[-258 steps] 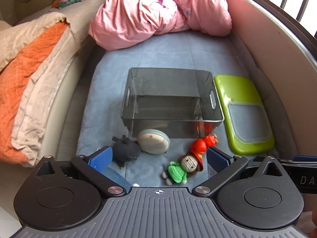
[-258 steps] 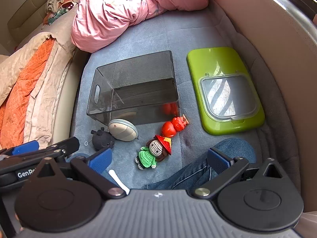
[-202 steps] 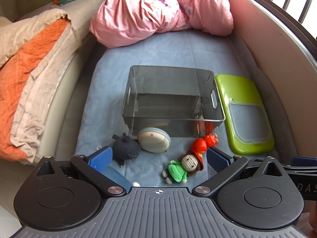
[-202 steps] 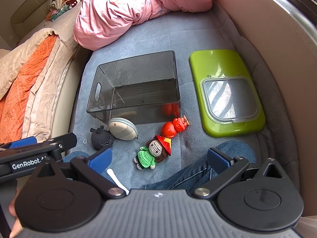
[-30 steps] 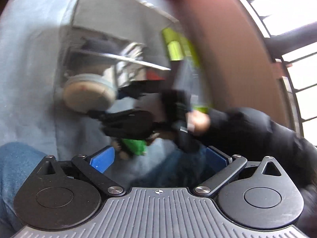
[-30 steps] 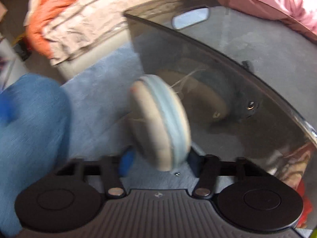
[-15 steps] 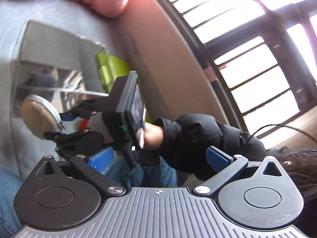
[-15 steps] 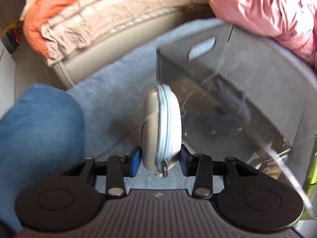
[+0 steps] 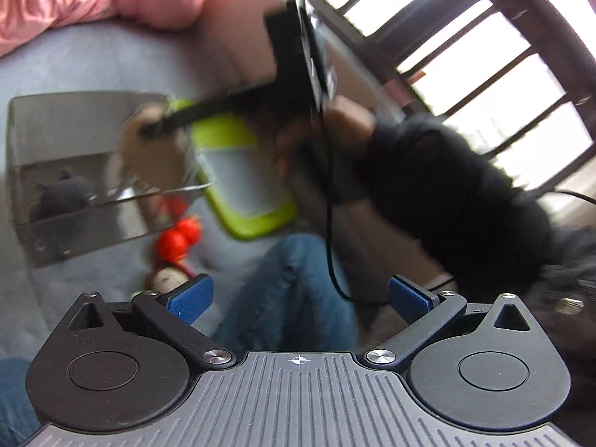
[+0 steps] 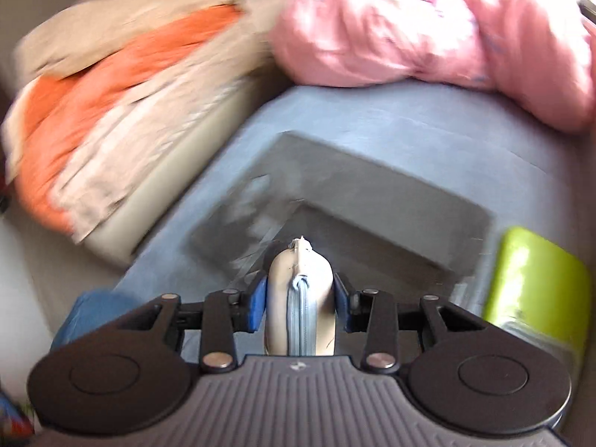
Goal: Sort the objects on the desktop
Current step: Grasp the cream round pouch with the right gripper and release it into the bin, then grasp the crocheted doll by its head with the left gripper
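My right gripper [image 10: 300, 303] is shut on the round beige zip pouch [image 10: 300, 290] and holds it on edge above the smoky clear bin [image 10: 372, 201]. In the left wrist view the pouch [image 9: 149, 141] hangs over the bin [image 9: 33, 216], held by the right gripper [image 9: 156, 126]. A dark plush toy [image 9: 63, 195] lies inside the bin. A red toy [image 9: 178, 236] and a knitted doll [image 9: 167, 279] lie on the blue mat in front of the bin. My left gripper [image 9: 298, 298] is open and empty, held back above the person's leg.
A lime green lid [image 9: 238, 171] lies right of the bin, also in the right wrist view [image 10: 536, 279]. A pink duvet [image 10: 428, 29] lies behind the bin, orange and beige blankets [image 10: 104, 85] to the left. A railing [image 9: 465, 37] runs along the right.
My right gripper has lifted the pouch from beside the bin to above its opening. My left gripper has swung back and to the right. The dark plush toy now lies inside the bin.
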`<state>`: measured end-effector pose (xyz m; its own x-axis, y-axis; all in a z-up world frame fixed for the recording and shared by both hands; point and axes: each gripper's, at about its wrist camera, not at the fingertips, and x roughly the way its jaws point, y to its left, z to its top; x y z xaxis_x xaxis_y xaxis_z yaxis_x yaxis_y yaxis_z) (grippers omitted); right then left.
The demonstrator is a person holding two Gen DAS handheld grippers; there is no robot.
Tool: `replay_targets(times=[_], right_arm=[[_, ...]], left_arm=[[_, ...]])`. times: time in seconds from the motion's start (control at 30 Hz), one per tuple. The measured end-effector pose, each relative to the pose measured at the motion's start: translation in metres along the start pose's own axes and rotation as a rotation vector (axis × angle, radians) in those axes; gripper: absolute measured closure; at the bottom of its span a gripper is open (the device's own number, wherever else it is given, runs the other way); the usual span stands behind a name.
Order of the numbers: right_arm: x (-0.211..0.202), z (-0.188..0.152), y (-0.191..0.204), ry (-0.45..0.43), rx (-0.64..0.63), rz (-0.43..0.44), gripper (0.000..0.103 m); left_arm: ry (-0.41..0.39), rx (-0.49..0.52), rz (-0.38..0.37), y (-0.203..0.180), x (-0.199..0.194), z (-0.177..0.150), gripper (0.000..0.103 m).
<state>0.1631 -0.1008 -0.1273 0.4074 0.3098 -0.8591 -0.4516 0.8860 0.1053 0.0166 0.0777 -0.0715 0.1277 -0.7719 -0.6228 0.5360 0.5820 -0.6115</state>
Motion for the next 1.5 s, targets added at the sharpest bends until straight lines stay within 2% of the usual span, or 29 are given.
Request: replay_targets(times=[0.1,0.27,0.4,0.57,0.77,0.83,1.0,1.07,1.2,1.23,1.33,1.37,1.4,1.43,1.47,1.5], right_arm=[[0.031,0.018,-0.025,0.077,0.126,-0.057,0.063],[0.094,0.022,-0.04,0.22,0.255,-0.113,0.063],[0.126,0.014,-0.034,0.256,0.266,-0.17,0.063],[0.148,0.009,-0.036,0.288,0.35,-0.179,0.062],[0.166,0.005,-0.041,0.326,0.414,-0.19,0.062],[0.17,0.004,-0.043,0.31,0.451,-0.144,0.062],[0.177,0.004,-0.048,0.239,0.625,0.1,0.062],[0.184,0.003,-0.048,0.243,0.673,0.14,0.062],[0.192,-0.003,-0.052,0.302,0.637,0.114,0.06],[0.191,-0.005,-0.054,0.315,0.625,0.1,0.057],[0.18,-0.01,-0.062,0.333,0.577,-0.01,0.035],[0.173,-0.012,-0.065,0.328,0.565,-0.037,0.034],[0.163,-0.013,-0.069,0.31,0.557,-0.054,0.034],[0.151,-0.014,-0.074,0.279,0.55,-0.059,0.04],[0.134,-0.016,-0.076,0.234,0.544,-0.05,0.049],[0.115,-0.019,-0.077,0.175,0.538,-0.026,0.048]], left_arm=[[0.037,-0.008,0.056,0.01,0.015,0.001,0.0],[0.064,-0.055,0.012,0.029,0.03,-0.002,0.0],[0.081,-0.105,-0.003,0.045,0.038,-0.006,0.0],[0.07,-0.143,-0.013,0.059,0.036,-0.02,0.0],[0.063,-0.316,-0.018,0.094,0.037,-0.041,0.0],[0.055,-0.342,-0.021,0.098,0.038,-0.041,0.0],[0.074,-0.331,-0.027,0.096,0.044,-0.041,0.0],[0.082,-0.334,-0.026,0.097,0.045,-0.042,0.0],[0.077,-0.37,-0.028,0.107,0.044,-0.044,0.0],[0.076,-0.382,-0.026,0.11,0.045,-0.044,0.0],[0.084,-0.396,-0.019,0.112,0.05,-0.042,0.0],[0.091,-0.395,-0.019,0.112,0.053,-0.041,0.0],[0.103,-0.392,-0.02,0.112,0.057,-0.04,0.0],[0.114,-0.389,-0.014,0.112,0.063,-0.039,0.0],[0.115,-0.384,0.015,0.111,0.069,-0.037,0.0],[0.103,-0.369,0.075,0.109,0.076,-0.034,0.0]])
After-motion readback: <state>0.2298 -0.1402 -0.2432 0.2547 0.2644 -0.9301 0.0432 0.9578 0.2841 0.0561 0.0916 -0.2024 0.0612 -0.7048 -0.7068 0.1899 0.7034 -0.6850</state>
